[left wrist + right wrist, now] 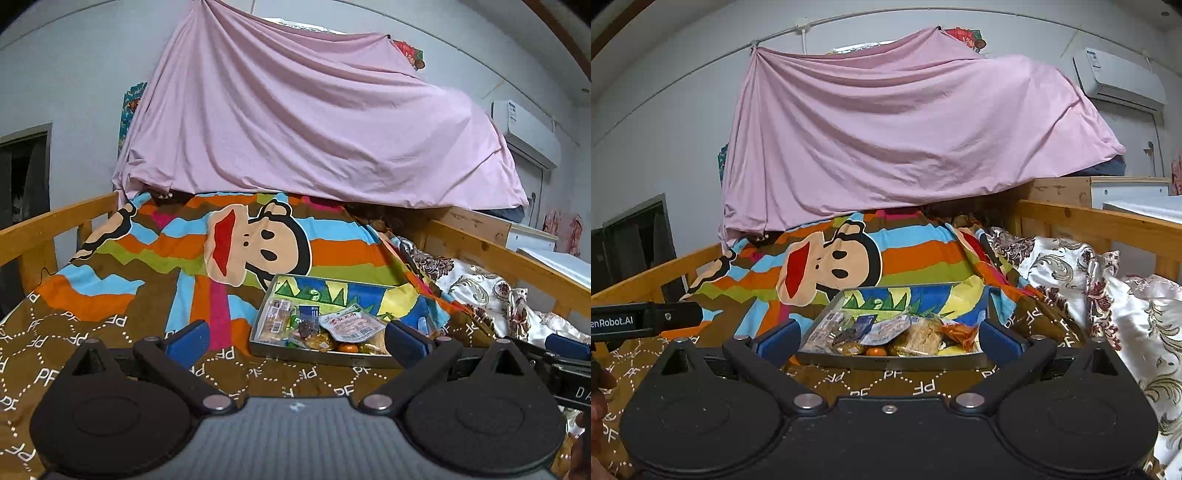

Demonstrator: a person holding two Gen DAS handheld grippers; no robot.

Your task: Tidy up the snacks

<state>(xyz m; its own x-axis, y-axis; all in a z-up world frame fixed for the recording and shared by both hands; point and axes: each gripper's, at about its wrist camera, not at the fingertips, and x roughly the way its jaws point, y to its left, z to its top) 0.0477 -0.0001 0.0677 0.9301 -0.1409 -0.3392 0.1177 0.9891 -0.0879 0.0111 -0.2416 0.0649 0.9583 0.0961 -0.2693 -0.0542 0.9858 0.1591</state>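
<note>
Hovering low over the bed, your left claw (pixel 297 341) and right claw (pixel 888 341) are both spread wide with nothing between the blue pads, short of the snack tray (pixel 886 360) and not touching it.

The tray sits on the brown patterned bedspread (pixel 110 332), dead ahead at 12 o'clock from the right claw and nearer 1 o'clock from the left. It looks like a shallow metal tray with a low rim, probably stiff and light; on soft bedding it may tip or slide if you press one edge, so steady it by the near rim rather than pushing down.

Inside, at the near edge, a small orange fruit (pixel 347 348) lies among the wrappers; it is round and likely to roll, so close on its widest part. Beside it the cracker packs (pixel 275 319) at the tray's 9 o'clock side probably hold brittle contents: pinch gently across the flat faces. The white pouch with red print (pixel 351 325) towards 3 o'clock looks light, soft and slick; take it by a sealed edge, since the film could slip from the pads. A dark blue packet (pixel 308 314) stands behind these, partly hidden.

Further off at 12 o'clock lies the monkey blanket (pixel 255 243), and beyond it hangs a pink sheet (pixel 314 122).
</note>
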